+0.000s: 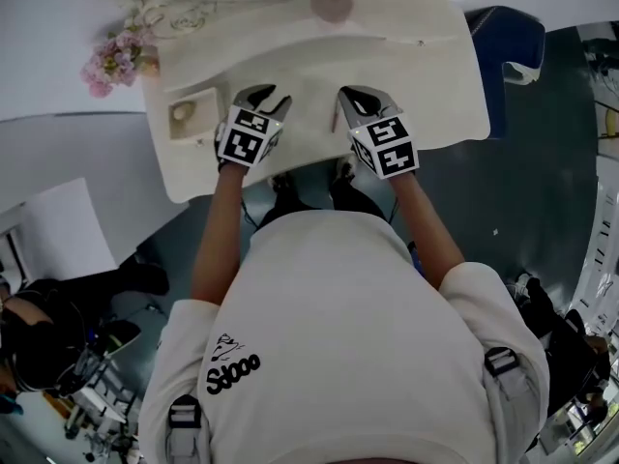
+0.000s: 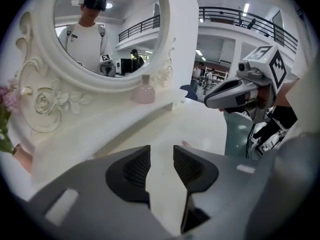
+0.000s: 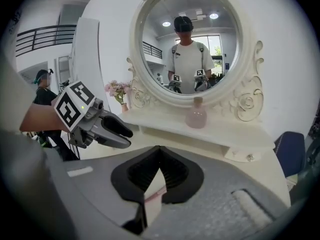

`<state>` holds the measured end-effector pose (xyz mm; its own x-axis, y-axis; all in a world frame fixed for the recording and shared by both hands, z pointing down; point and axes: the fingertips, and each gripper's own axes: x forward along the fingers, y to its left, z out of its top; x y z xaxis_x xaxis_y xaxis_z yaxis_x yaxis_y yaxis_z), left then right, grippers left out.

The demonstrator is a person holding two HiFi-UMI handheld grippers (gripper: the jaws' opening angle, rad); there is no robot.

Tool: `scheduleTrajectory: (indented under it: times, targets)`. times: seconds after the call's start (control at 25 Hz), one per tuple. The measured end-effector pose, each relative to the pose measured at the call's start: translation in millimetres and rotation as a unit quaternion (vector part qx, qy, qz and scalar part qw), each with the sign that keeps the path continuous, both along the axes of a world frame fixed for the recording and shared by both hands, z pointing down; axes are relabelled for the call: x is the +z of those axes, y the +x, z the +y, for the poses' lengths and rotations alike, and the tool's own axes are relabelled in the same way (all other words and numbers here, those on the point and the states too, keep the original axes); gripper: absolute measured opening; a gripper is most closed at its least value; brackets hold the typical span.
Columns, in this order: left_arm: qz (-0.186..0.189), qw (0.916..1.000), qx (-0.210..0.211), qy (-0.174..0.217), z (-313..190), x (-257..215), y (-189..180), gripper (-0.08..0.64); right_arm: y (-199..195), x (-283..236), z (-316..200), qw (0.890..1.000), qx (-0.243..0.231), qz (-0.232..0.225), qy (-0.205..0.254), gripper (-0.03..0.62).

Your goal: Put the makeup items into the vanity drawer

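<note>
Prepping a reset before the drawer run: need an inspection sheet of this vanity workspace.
surface: white vanity top, mostly bare, below a round mirror.
job's things: pink bottle upright on the shelf under the mirror; small tray at the top's left end holds a round item, kind unclear.
clutter: pink flowers at the back left corner.
grippers: left claw open, nothing between; right claw tips together, with a pink sliver in the gap behind them, cannot tell what.
cables: nothing seen.
surroundings: blue chair right of the vanity; bystander to the left.
</note>
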<state>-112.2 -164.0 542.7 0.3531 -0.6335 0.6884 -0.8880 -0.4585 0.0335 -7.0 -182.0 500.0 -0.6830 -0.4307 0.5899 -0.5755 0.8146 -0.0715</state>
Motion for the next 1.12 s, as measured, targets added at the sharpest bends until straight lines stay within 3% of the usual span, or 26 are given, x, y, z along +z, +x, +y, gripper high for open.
scheduleTrajectory:
  times: [0.24,0.44,0.76,0.96,1.12]
  targets:
    - [0.031,0.9981,0.013,-0.051,-5.7,31.2,73.0,0.161,54.8,3.5,-8.1,1.000,0.030,-0.004,-0.005,0.003]
    - [0.038,0.9946,-0.006,-0.096,-10.3,66.6,107.4,0.141,94.0,11.5,-14.5,0.999,0.045,-0.003,-0.014,0.003]
    - [0.001,0.9884,-0.043,-0.146,1.3,114.5,127.6,0.143,131.6,25.0,-22.0,0.998,0.053,-0.001,-0.029,0.003]
    - [-0.021,0.9911,-0.064,-0.114,-5.8,112.4,125.1,0.123,136.7,28.9,-21.4,0.998,0.051,0.000,-0.035,0.003]
    - [-0.011,0.9879,-0.078,-0.134,1.0,123.9,117.2,0.069,135.9,32.5,-19.7,0.998,0.050,0.004,-0.037,0.003]
